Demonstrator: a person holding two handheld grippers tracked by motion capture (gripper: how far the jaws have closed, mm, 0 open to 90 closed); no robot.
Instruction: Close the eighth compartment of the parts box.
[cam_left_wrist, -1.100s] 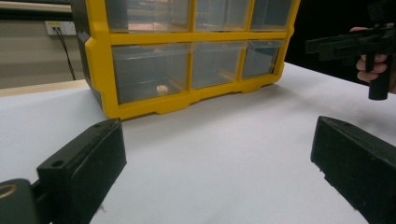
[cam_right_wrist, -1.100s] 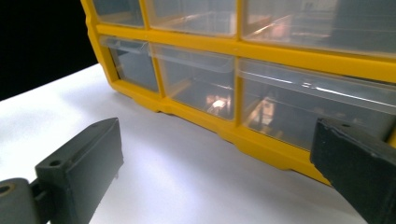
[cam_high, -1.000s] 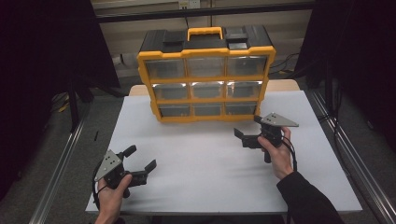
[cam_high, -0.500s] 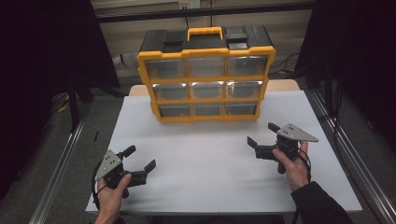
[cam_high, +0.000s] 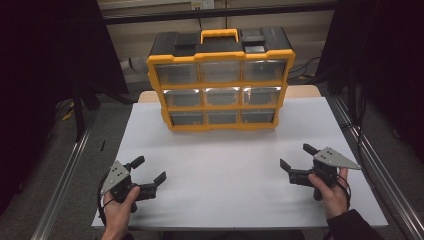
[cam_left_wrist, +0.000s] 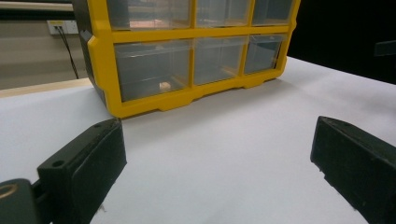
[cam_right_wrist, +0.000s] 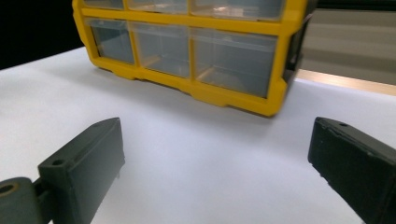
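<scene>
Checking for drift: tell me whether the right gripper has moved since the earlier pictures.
Yes. The right gripper has drawn back from the yellow drawer cabinet, toward the table's near right corner.

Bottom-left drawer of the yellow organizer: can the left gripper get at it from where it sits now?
Probably yes. The left gripper sits open near the table's front edge, and bare white table lies between it and the bottom-left drawer. The drawer front faces the gripper, shut, with a small pale item inside.
</scene>
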